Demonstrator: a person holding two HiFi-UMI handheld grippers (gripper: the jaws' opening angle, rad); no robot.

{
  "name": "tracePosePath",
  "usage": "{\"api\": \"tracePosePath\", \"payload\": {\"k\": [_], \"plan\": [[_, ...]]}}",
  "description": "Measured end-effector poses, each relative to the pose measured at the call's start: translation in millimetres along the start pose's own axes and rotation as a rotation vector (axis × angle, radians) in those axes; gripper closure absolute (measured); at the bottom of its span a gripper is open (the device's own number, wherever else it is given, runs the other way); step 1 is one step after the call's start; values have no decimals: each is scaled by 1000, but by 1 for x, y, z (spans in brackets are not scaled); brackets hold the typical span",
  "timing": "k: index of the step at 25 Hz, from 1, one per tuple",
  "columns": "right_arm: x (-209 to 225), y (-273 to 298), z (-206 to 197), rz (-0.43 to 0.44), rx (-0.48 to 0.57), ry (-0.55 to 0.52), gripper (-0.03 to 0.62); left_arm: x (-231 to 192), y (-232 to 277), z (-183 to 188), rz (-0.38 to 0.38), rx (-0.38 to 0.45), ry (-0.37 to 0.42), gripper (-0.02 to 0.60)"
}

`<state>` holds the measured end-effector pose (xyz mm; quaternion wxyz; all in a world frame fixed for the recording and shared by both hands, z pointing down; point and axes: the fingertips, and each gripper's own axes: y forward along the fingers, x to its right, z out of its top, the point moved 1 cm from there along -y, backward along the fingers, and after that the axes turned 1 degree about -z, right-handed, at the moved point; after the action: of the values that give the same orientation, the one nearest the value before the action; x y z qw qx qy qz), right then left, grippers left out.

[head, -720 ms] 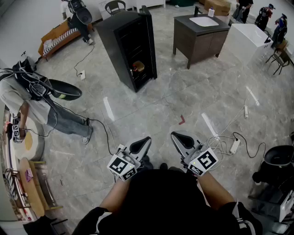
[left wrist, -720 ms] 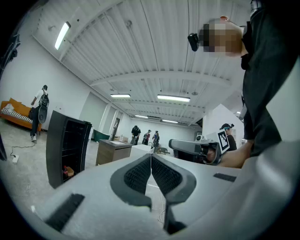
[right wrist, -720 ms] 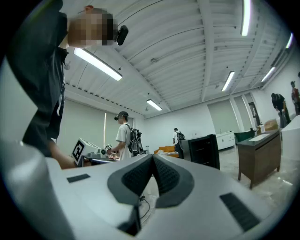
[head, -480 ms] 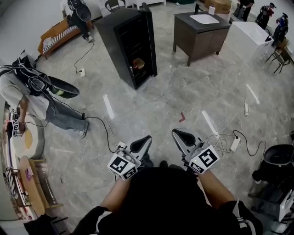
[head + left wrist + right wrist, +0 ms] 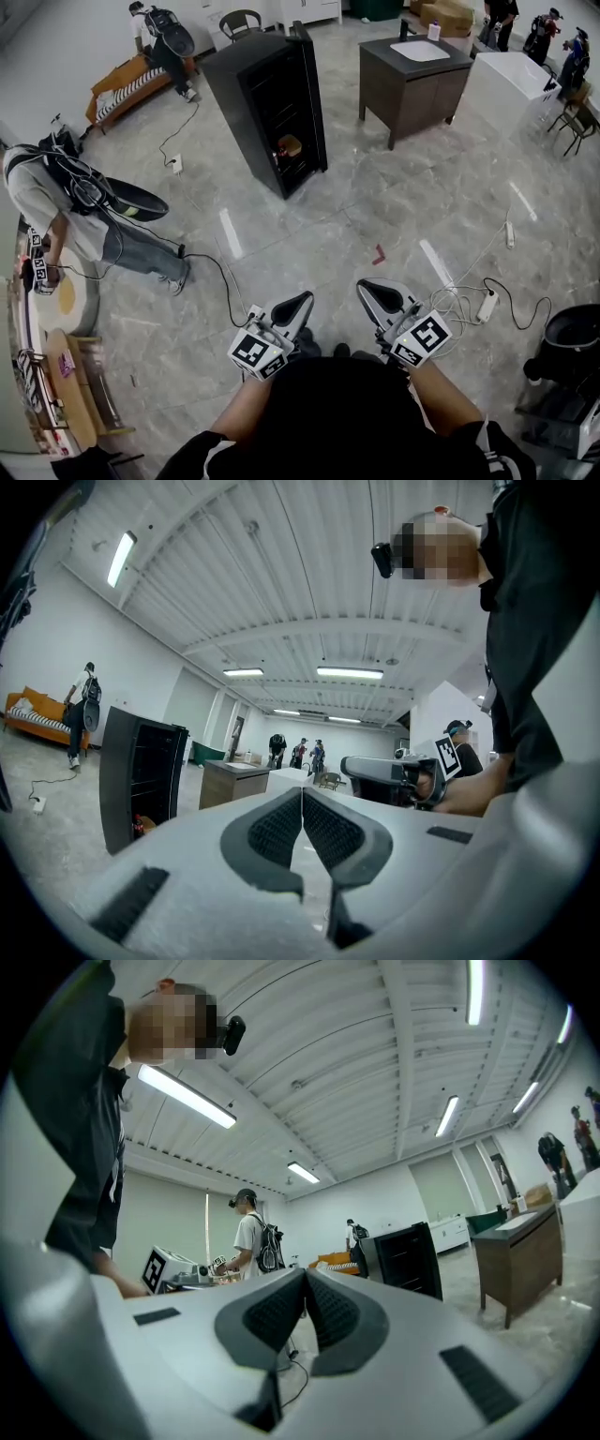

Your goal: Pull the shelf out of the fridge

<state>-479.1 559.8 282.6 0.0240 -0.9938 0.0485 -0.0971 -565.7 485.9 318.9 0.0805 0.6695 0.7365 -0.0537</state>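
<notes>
The black fridge (image 5: 267, 103) stands far off across the grey floor, its dark glass front facing me; an orange item (image 5: 289, 145) shows low inside. Its shelves are too dim to make out. My left gripper (image 5: 302, 300) and right gripper (image 5: 367, 286) are held side by side close to my body, both shut and empty. In the left gripper view the fridge (image 5: 141, 785) is at the left beyond the shut left gripper (image 5: 302, 794). From the right gripper view the fridge (image 5: 403, 1260) lies right of the shut right gripper (image 5: 305, 1279).
A brown cabinet with a sink (image 5: 412, 75) and a white box (image 5: 511, 89) stand right of the fridge. A person with a backpack (image 5: 75, 206) bends over at the left. Cables and a power strip (image 5: 483, 305) trail on the floor at the right, near a black chair (image 5: 572, 328).
The fridge and floor have slid a little lower in the head view. The person at the left has shifted stance. Both grippers stay shut, in the same pose.
</notes>
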Motion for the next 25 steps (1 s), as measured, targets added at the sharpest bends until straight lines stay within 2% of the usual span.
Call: {"api": "tracePosePath", "payload": {"k": [7,12,16,25], "plan": [[4,0,3,18,16,27,568,0,7,12,-7,17,6,558],[8,6,-9,23,-6,57,569,-2,9,3,-37,-13,-19,558],[13,15,-16,25,-19,69,568,-12,11,-2,-26,-16,-54,558],[46,25,-4,-41,-32,50,568,-37,50,0,-86,0,-89,558]]}}
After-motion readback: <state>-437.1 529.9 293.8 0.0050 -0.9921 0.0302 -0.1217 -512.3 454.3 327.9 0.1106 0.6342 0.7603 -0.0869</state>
